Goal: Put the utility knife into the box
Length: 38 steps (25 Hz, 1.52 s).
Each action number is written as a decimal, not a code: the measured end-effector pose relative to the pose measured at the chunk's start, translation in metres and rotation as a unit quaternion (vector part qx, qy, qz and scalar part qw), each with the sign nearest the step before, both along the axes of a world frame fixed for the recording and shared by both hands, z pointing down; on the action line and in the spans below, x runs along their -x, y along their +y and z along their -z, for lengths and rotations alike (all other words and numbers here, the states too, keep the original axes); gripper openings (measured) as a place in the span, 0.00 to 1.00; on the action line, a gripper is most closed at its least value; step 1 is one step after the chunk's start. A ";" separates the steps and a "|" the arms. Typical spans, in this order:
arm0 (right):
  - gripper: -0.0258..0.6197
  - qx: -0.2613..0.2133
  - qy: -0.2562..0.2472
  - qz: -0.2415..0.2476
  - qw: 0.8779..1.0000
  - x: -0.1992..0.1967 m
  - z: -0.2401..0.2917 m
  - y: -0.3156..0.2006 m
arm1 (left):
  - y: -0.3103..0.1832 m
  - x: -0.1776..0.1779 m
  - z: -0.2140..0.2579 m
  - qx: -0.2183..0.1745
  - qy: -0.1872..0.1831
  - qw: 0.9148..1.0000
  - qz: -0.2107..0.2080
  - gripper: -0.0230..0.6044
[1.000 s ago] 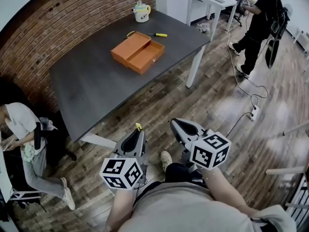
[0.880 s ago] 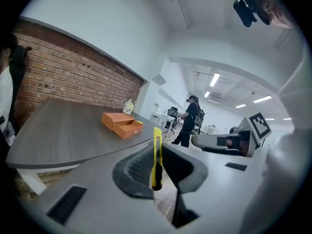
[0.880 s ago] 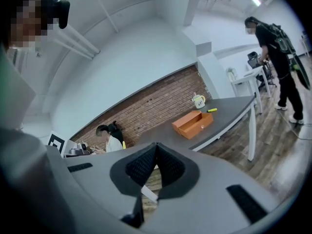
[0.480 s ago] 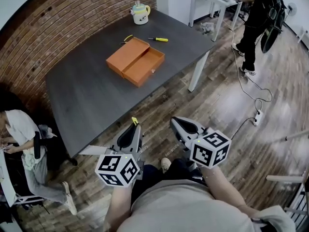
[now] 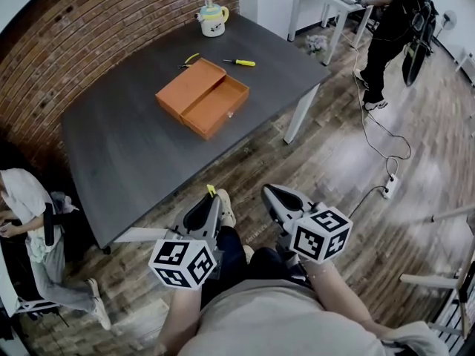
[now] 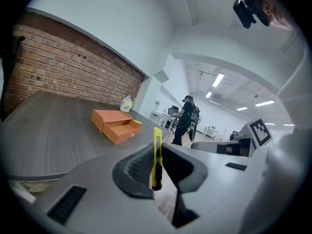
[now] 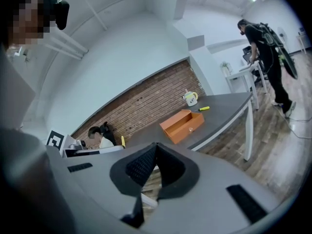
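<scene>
Left gripper (image 5: 209,202) clamps utility knife (image 6: 156,155), right gripper (image 5: 269,193) closed empty, both low centre; box (image 5: 202,99) upper-centre on surface (image 5: 133,150).

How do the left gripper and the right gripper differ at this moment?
The left gripper has its jaws shut on the yellow utility knife. The right gripper has its jaws together with nothing between them. In the head view the knife's yellow tip pokes out past the left gripper, while the right gripper's tip is bare. Both are over the floor, short of the table that carries the open orange box.
</scene>
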State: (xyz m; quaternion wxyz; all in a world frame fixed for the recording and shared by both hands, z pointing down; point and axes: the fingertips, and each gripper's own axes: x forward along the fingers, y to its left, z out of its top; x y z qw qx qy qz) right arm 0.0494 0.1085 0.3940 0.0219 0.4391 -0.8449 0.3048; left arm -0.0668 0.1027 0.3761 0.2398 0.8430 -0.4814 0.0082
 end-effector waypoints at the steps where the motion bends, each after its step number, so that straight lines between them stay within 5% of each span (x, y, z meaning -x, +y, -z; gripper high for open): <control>1: 0.05 0.000 0.002 0.000 1.000 0.001 0.000 -0.004 | -0.003 0.000 0.000 0.000 0.001 1.000 0.000 0.14; 26: 0.05 0.017 0.033 -0.023 0.999 0.003 -0.006 -0.202 | -0.214 0.022 0.001 -0.001 -0.001 1.000 -0.012 0.14; 38: 0.05 0.029 0.039 -0.070 0.996 0.001 -0.007 -0.255 | -0.280 0.013 -0.006 0.005 -0.005 0.997 -0.083 0.14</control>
